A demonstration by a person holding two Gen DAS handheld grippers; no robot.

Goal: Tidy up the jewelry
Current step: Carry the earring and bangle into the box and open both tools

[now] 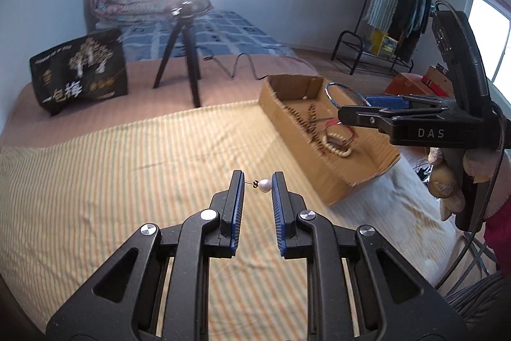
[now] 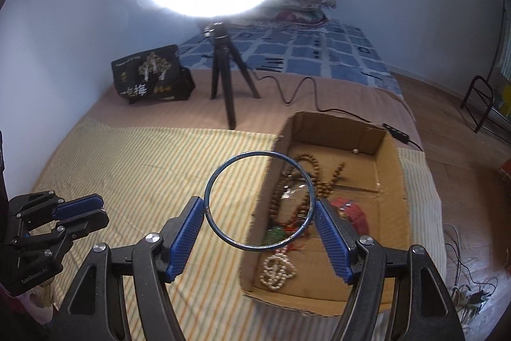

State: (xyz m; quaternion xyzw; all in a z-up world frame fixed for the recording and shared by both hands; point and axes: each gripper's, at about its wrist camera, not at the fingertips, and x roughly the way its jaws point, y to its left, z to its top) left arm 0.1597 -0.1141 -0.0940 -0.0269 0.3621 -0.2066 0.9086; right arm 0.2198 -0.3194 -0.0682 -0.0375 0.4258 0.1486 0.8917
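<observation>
Between the almost closed pads of the left gripper hangs a pearl earring, above the striped cloth. The right gripper, jaws wide, clamps a blue bangle over the cardboard box. Bead strings already lie inside, so I judge only these two pieces remain to place.

From my right wrist camera, the right gripper holds a thin blue bangle clamped across its width between the blue pads, above the striped cloth. Behind it sits the cardboard box with brown bead strings, a white bead bracelet and something red, possibly cord. The left gripper shows at the left edge.
</observation>
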